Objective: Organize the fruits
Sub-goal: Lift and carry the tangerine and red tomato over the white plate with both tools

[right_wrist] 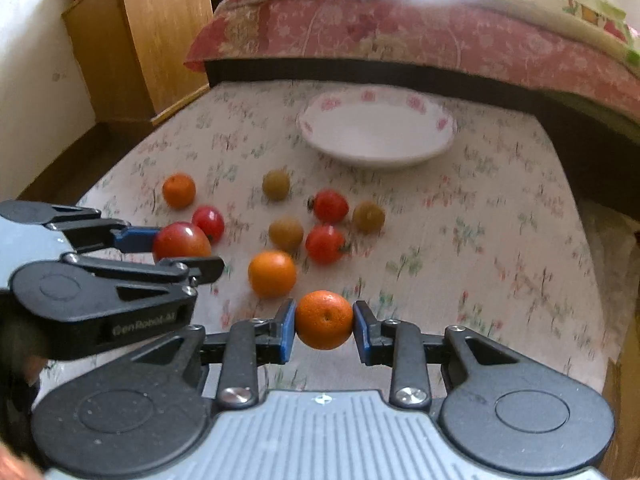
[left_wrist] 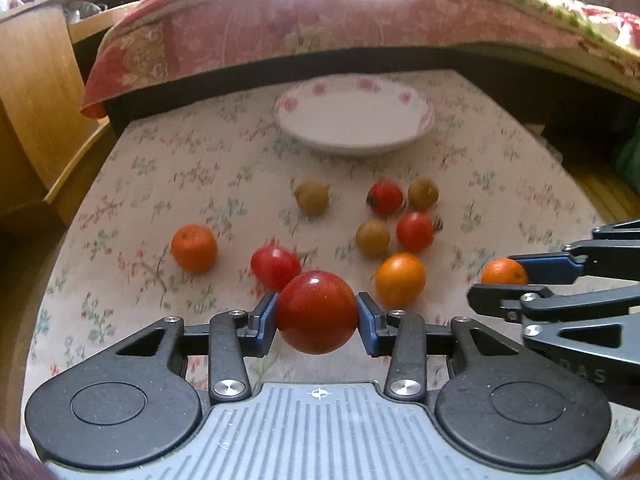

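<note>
The left tongs (left_wrist: 317, 312) are clenched on a red tomato (left_wrist: 316, 311), which sits squarely between the two blue pads. The right tongs (right_wrist: 324, 320) are grasping a small orange (right_wrist: 324, 319) in the same way. Both fruits seem to be lifted a little above the counter (right_wrist: 500, 220), though the blur makes it hard to be sure.

The step in hand, as I judge it, is the carrying: each fruit is picked and must now go to the plate (right_wrist: 376, 132), which stands empty, straight ahead of both tongs and well beyond the loose fruits.

Between the tongs and the plate the rest of the fruits lie scattered on the flowered cloth: another orange (right_wrist: 272, 274) just ahead and to the left of the right tongs, three more tomatoes, three brownish round fruits (I cannot tell which kind), and one orange (right_wrist: 179, 191) far to the left.

The next move calls for raising both tongs enough to pass over this group without knocking it, then going forward to the plate and lowering before the release, because round fruits roll easily on a shallow dish. The two tongs are close beside each other, so they should arrive one after the other, or at different sides of the plate.
</note>
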Demonstrator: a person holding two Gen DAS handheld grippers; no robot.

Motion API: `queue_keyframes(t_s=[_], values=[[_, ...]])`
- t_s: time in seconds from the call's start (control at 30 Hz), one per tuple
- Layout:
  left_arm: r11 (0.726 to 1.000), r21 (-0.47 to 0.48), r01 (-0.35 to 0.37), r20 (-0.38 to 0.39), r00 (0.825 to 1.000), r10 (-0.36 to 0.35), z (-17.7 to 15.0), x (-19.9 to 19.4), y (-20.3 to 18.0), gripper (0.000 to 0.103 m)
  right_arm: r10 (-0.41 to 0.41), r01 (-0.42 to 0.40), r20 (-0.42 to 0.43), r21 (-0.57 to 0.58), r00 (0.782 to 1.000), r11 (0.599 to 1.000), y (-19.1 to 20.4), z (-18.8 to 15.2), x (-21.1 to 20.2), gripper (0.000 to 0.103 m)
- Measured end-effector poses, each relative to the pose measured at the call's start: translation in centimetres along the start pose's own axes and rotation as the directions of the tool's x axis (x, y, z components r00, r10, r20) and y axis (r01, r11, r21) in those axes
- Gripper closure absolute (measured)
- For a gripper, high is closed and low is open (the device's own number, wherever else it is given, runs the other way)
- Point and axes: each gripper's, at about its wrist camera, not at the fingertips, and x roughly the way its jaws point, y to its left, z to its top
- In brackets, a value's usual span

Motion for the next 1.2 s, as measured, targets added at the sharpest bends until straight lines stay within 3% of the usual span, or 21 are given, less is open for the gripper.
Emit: queue_keyframes(t_s=[0.33,0.63,0.97,1.2], values=[[1.000,-0.008,0.019,0.058,0.998,-0.019,5.8,1.9,0.5,0.054,-0.015,0.015,0.070,-0.003,0.997,1.000,-1.9,6.1,2.0,0.070],[1.000,0.016,0.008,0.073,0.997,-0.009,10.6,6.1,0.3,0.054,-0.034,0.033,0.074,0.008,0.997,0.999,-5.1,10.3,6.6,0.070],[1.000,0.017,-0.009,0.050,0.999,0.008,12.4,9.7,1.1,0.055,-0.055,0.058,0.071,-0.050,0.996,0.997,-6.0,12.3,10.6,0.070],[0.999,0.036,-0.014,0.051,0.999,0.012,12.7,10.4,0.8,0.054,-0.061,0.063,0.066,-0.031,0.996,0.998,-6.7,12.6,11.4,0.069]])
